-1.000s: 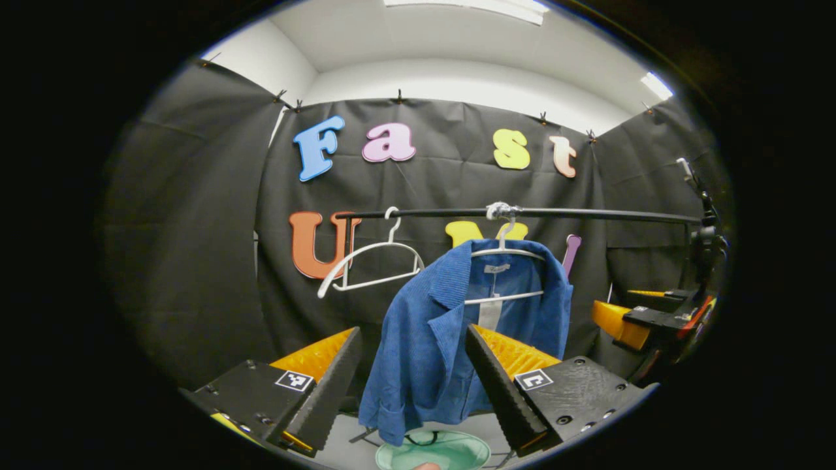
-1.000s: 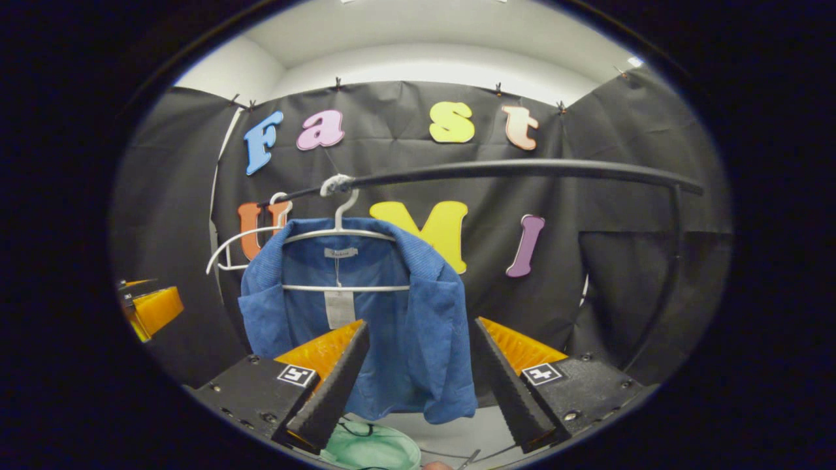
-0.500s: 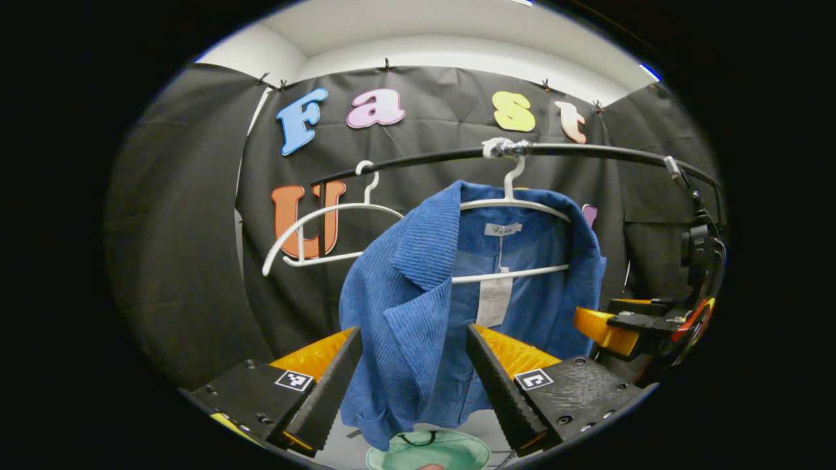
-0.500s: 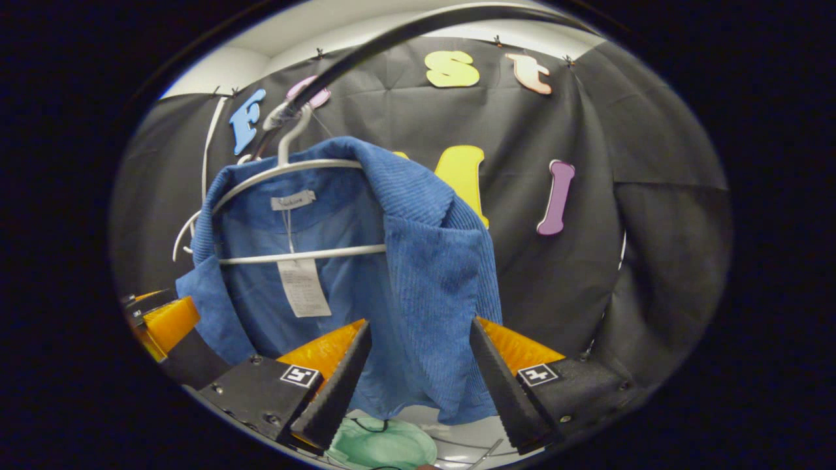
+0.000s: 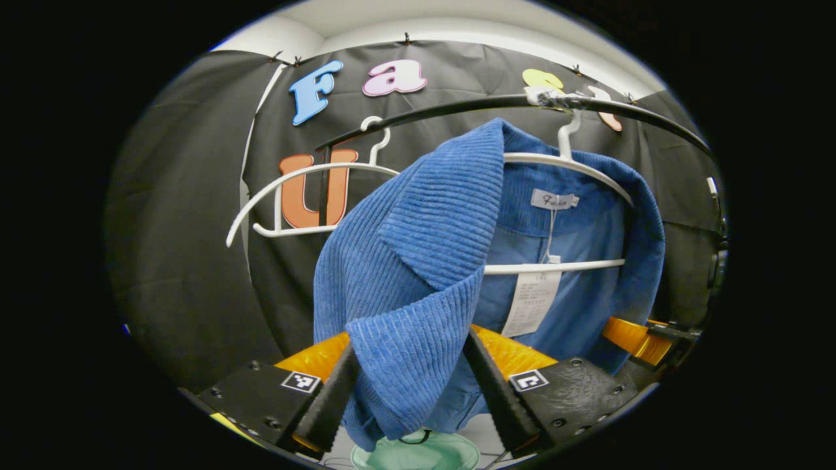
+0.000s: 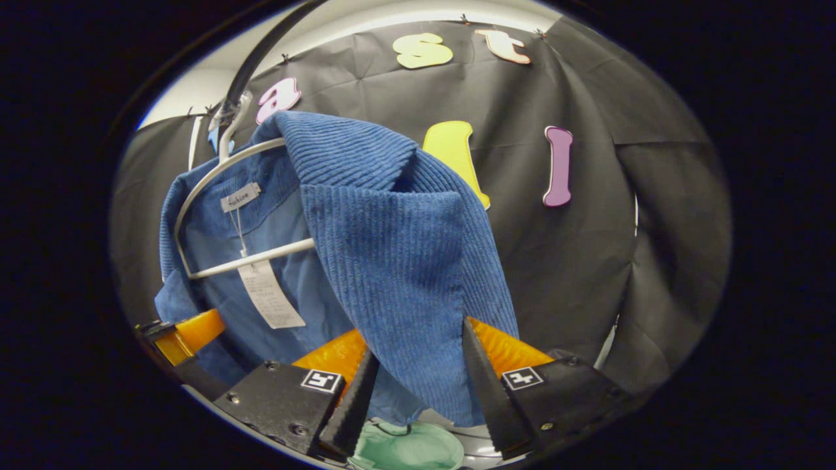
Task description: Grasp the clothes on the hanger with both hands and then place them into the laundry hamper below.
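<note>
Two grippers flank our blue corduroy jacket (image 5: 418, 261) on its white hanger (image 5: 562, 163); left gripper (image 5: 408, 382) and right gripper (image 6: 418, 378) gape around its front panels; green hamper (image 6: 405, 447) lies below the jacket.

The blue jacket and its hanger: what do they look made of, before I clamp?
Blue jacket: looks like corduroy, soft and matte, by its fine parallel ribs; the inside seems smoother. White hanger: smooth, slightly glossy thin rods, probably plastic or coated metal; I cannot tell which.
</note>
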The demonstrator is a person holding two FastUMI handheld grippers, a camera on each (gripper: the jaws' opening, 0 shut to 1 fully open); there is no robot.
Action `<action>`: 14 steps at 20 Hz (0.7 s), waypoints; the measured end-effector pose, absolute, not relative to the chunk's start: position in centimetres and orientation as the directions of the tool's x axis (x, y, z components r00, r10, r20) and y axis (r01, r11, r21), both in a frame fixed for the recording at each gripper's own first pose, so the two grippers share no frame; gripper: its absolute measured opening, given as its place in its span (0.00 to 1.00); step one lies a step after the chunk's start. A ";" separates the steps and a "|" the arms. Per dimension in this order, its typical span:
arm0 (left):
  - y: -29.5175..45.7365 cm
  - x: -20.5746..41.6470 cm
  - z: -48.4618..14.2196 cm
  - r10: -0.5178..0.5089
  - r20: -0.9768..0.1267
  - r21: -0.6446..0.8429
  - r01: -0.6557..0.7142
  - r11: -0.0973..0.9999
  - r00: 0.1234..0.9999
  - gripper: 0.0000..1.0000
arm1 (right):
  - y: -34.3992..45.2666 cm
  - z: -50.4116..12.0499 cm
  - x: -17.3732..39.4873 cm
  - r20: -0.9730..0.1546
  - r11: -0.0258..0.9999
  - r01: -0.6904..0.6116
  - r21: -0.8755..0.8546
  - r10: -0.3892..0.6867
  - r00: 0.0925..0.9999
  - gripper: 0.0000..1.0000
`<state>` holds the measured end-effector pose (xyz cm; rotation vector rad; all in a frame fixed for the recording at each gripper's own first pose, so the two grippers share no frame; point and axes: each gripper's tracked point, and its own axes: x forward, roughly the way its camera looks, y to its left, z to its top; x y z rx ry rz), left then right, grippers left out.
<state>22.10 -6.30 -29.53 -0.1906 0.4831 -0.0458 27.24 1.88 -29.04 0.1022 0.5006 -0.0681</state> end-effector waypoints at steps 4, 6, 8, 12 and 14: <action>-6.8 22.4 -29.8 -0.110 -0.471 -0.187 0.023 0.982 0.875 0.42 | 1.5 -28.8 27.4 -0.458 0.990 0.058 0.125 0.005 0.889 0.53; -6.3 22.1 -29.8 -0.103 -0.475 -0.179 0.019 0.984 0.874 0.13 | 1.1 -29.0 27.0 -0.444 0.986 0.044 0.161 0.032 0.896 0.40; -7.0 21.8 -29.5 -0.155 -0.469 -0.227 0.051 0.973 0.869 0.11 | 0.5 -28.9 26.9 -0.445 0.975 0.046 0.219 0.058 0.893 0.25; -7.2 21.4 -28.3 -0.252 -0.451 -0.326 0.105 0.939 0.856 0.11 | 0.8 -27.4 26.8 -0.429 0.941 -0.023 0.338 0.176 0.886 0.13; -6.5 21.9 -28.4 -0.244 -0.456 -0.331 0.092 0.939 0.856 0.05 | 0.4 -26.5 26.8 -0.410 0.925 -0.043 0.378 0.208 0.888 0.10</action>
